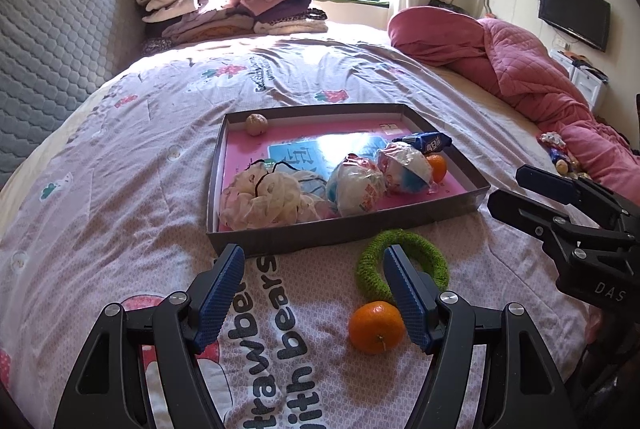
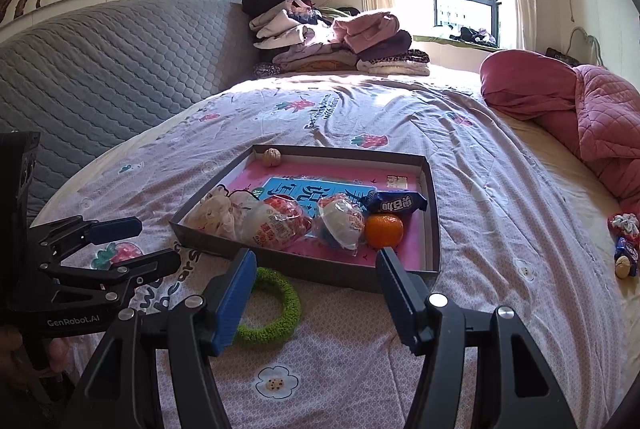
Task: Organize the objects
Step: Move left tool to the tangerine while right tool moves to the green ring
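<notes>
A shallow grey tray (image 1: 320, 235) (image 2: 320, 269) lies on the bedspread. It holds a walnut (image 1: 256, 124), a white frilly scrunchie (image 1: 264, 201), two wrapped balls (image 1: 356, 185), a blue snack pack (image 1: 428, 143) and a tangerine (image 2: 383, 229). In front of the tray lie a green knitted ring (image 1: 432, 257) (image 2: 276, 313) and a second tangerine (image 1: 375, 327). My left gripper (image 1: 312, 251) (image 2: 158, 243) is open just above the bed, its right finger over the ring and beside the loose tangerine. My right gripper (image 2: 316, 255) (image 1: 506, 187) is open and empty at the tray's near edge.
Folded clothes (image 1: 224, 5) are stacked at the far end of the bed. A pink quilt (image 1: 520, 69) is bunched along the right side, with small wrapped items (image 2: 624, 245) beside it. A grey padded headboard (image 2: 100, 69) rises on the left.
</notes>
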Demonstrator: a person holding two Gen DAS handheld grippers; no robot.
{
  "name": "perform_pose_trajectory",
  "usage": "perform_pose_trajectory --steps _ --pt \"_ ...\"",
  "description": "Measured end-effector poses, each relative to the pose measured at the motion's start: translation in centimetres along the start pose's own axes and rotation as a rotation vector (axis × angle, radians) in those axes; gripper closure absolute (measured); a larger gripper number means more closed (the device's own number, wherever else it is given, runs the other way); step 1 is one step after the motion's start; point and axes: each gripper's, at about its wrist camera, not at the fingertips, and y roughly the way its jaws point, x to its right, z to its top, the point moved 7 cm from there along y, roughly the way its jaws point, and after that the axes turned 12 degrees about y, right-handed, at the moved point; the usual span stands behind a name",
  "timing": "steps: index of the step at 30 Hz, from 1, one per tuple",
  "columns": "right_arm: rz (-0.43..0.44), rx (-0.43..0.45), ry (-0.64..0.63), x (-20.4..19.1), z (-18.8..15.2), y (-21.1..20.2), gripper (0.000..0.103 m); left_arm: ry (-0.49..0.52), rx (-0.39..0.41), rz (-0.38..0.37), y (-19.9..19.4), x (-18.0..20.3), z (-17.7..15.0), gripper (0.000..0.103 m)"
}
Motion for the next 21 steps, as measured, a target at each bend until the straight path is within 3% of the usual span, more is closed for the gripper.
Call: perform_pose_trajectory --steps 21 --pt "0.002 -0.1 -0.03 -0.6 -2.6 3.0 0.041 0.028 -0.077 -0.045 0.9 2.0 -3.2 0.029"
